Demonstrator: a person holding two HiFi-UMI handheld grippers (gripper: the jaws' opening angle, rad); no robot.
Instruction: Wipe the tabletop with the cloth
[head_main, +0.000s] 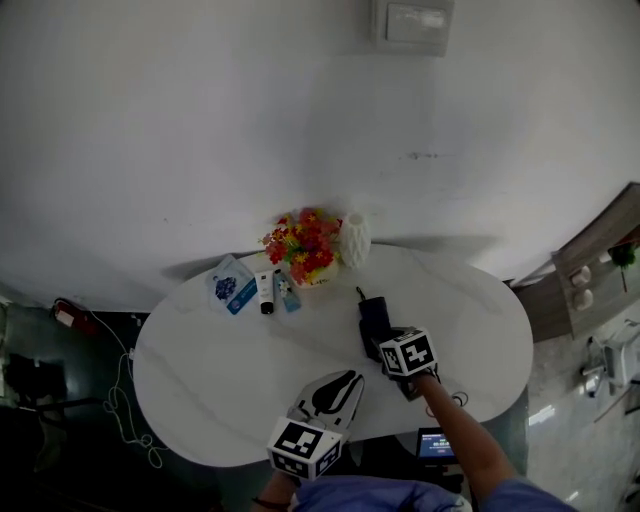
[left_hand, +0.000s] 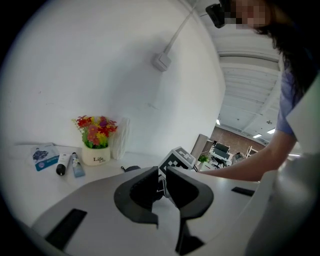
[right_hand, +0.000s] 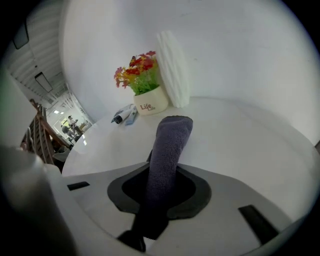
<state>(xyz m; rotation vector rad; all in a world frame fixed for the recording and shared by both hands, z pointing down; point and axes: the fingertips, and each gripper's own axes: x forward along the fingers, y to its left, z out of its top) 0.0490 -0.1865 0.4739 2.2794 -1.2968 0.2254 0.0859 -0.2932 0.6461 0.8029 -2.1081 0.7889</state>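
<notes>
1. Cable (head_main: 122, 405): pale, in loose loops on the floor at the far left, beside the table.
2. Tabletop (head_main: 200, 370): white, oval, set against a white wall.
3. Packet (head_main: 231, 284): blue and white, lying flat near the back edge, left of centre.
4. Tubes, 2, just right of the packet and side by side: a black-capped tube (head_main: 265, 293) and a blue tube (head_main: 287, 291).
5. Flower pot (head_main: 305, 255): white, upright, filled with red and yellow flowers (the word "Life" is printed on its front). It stands just right of the tubes.
6. Vase (head_main: 354, 239): white, ribbed, upright, close against the pot's right side.
7. Left gripper (left_hand: 162, 181): over the front edge of the tabletop, nearest the person. Its jaws are together but for a thin slit, and nothing is between them.
8. Cloth (head_main: 374, 322): dark grey, folded into 1 narrow strip, right of centre on the tabletop and well apart from the vase. Its near end is pinched in the jaws of item 9 and its far end points toward the vase. That far end seems to stand slightly off the surface, though neither view settles it.
9. Right gripper (right_hand: 160, 192): just right of the left gripper, jaws clamped on the cloth, carried on a bare forearm (head_main: 460, 430).
10. Wall box (head_main: 412, 24): white, rectangular, high on the wall.
</notes>
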